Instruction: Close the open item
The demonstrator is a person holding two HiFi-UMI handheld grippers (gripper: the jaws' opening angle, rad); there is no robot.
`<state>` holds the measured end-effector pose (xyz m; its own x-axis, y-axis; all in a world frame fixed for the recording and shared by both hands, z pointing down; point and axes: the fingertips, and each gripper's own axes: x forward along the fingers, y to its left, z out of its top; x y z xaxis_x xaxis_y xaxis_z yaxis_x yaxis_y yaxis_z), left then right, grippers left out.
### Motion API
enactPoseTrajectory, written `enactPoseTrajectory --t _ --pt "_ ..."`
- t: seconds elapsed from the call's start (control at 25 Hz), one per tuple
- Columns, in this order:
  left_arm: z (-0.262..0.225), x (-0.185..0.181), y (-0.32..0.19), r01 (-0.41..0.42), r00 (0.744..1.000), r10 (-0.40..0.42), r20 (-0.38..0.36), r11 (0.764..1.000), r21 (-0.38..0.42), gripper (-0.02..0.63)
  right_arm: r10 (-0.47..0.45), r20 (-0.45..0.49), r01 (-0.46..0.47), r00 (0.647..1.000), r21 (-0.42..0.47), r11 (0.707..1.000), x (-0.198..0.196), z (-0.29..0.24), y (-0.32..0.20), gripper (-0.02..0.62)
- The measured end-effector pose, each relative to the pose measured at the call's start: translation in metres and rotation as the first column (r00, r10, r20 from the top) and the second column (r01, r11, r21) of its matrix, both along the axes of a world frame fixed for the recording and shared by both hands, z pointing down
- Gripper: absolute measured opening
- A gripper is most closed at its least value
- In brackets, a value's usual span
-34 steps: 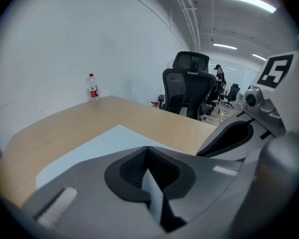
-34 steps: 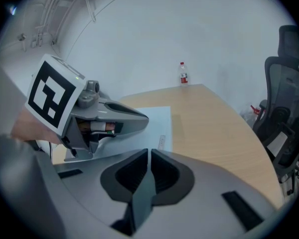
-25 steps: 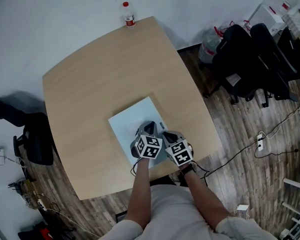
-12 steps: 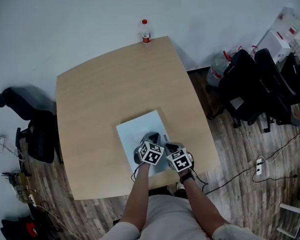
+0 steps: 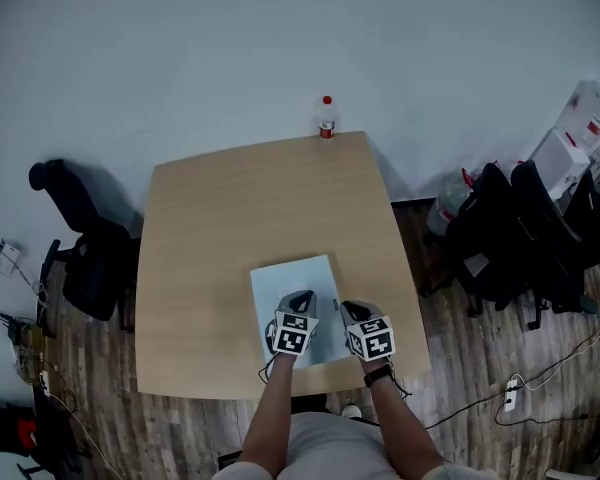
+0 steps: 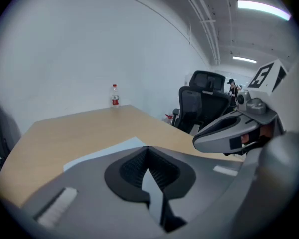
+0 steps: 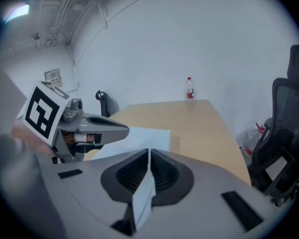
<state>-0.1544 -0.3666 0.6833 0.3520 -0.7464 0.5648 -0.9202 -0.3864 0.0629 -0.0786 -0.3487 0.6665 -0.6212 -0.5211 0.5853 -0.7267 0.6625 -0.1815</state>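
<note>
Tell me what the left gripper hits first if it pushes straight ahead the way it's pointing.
Probably nothing soon. The left gripper, jaws together, points low across the pale sheet and the table, passing right of the bottle. If it tilts down slightly, the sheet comes first; depth is unclear.

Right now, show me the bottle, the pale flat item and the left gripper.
bottle (image 5: 326,120): head view, body below the cap.
pale flat item (image 5: 292,276): head view, its bare far part.
left gripper (image 6: 148,149): left gripper view, where the shut tips meet.
</note>
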Motion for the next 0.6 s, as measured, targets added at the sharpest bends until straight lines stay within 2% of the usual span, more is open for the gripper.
enactPoseTrajectory --t 0.16,0.28,0.6 --pt "-0.057 -0.011 0.006 0.079 0.996 -0.074 -0.057 0.993 0.093 0.009 -0.013 0.058 0.006 0.998 0.116 0.993 -0.003 -0.052 -0.010 0.021" --pt "-0.102 -0.017 0.018 0.123 0.990 -0.110 -0.083 0.975 0.184 0.009 -0.028 0.105 0.008 0.994 0.191 0.982 -0.005 -0.092 -0.006 0.021" --pt "-0.209 -0.027 0.062 0.229 0.973 -0.191 -0.134 0.889 0.397 0.009 -0.106 0.199 0.020 0.974 0.392 0.920 -0.005 -0.192 0.020 0.021"
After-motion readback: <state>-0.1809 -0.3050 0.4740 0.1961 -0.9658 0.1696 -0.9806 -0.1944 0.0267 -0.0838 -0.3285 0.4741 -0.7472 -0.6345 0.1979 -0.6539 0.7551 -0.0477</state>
